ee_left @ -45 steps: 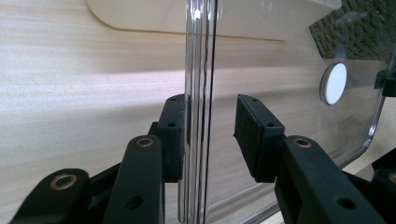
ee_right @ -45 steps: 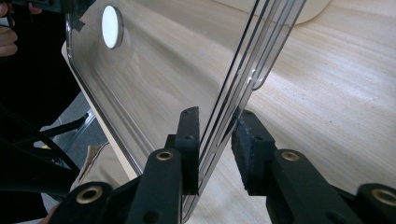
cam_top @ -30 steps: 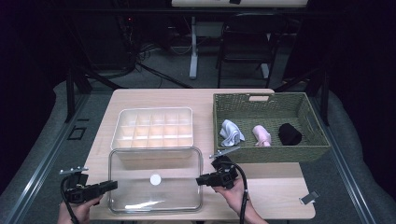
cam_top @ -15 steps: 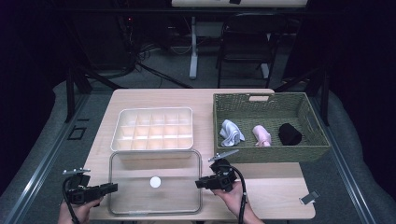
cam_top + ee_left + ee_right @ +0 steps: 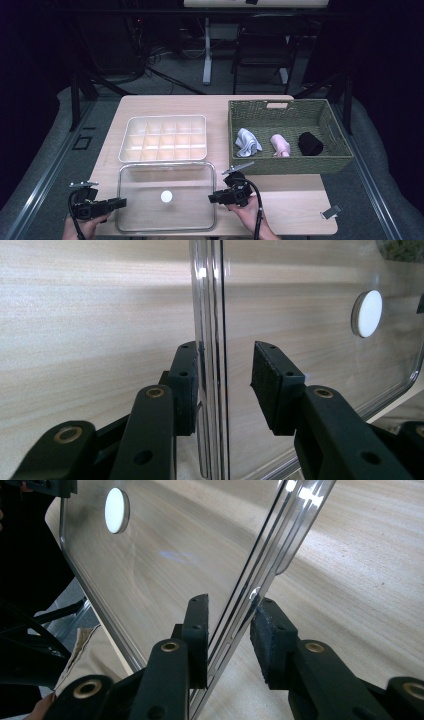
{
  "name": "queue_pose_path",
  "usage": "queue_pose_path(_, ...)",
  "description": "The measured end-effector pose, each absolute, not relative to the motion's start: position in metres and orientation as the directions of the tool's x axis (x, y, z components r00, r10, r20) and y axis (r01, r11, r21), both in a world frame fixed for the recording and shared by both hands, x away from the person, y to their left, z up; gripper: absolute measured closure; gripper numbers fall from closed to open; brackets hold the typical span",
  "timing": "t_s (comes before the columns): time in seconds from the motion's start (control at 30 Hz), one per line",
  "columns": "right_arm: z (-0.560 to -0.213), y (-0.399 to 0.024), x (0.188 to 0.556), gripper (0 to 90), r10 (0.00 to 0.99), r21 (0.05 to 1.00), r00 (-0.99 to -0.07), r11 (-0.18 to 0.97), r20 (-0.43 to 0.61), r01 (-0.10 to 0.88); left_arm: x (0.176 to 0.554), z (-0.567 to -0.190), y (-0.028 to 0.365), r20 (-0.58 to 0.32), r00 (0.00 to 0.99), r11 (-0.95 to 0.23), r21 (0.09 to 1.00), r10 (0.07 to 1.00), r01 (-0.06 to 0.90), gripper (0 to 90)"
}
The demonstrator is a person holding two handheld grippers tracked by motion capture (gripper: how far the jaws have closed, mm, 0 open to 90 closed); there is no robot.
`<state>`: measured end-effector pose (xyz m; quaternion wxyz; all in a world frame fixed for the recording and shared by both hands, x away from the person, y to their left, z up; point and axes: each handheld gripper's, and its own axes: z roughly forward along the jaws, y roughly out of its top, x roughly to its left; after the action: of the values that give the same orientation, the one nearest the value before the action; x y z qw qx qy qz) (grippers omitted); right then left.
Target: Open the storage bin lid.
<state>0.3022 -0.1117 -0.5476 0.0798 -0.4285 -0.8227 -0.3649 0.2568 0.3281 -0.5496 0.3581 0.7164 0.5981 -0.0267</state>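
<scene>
High view: looks down on a clear rectangular plastic lid (image 5: 145, 212) with a white round knob (image 5: 166, 196) at its middle, lying flat on the pale wooden surface (image 5: 300, 215), directly between the left hand-held gripper (image 5: 120, 202) and the right hand-held gripper (image 5: 212, 198). Takes one short edge from each side, probably to keep so wide and bendy a sheet level and stop it twisting.

Left gripper view: has the lid's rim (image 5: 212, 340) running up between the jaws of the left hand-held gripper (image 5: 225, 385). Stands apart, not clamped: leaves one pad right at the rim and the other well clear of it, with bare surface showing through the plastic.

Right gripper view: likewise straddles the rim (image 5: 280, 535) with the right hand-held gripper (image 5: 230, 635). Has just been opening, with the lid's edge between the jaws and daylight beside it, so reads as letting go rather than gripping.

Just beyond both hand-held grippers: a white plastic tray (image 5: 162, 120) divided into small compartments, uncovered, touching or nearly touching the lid's far edge. Farther off to the right of the right hand-held gripper: a green woven basket (image 5: 280, 102) holding a pale blue cloth (image 5: 248, 142), a pink roll (image 5: 281, 145) and a black roll (image 5: 310, 143). Suggests parking the lid close by to keep the compartments open for filling.
</scene>
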Motion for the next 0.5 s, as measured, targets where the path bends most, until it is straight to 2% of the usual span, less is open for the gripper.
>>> queue_pose_path(0.5, -0.5508, -0.1107, 0.3008, 67.3, 0.651, 0.521, -0.624, 0.385, 0.432, 0.762, 0.2589, -0.5524, 0.3258, -0.457, 0.286, -0.043, 0.472, 0.842, 0.88, 62.6)
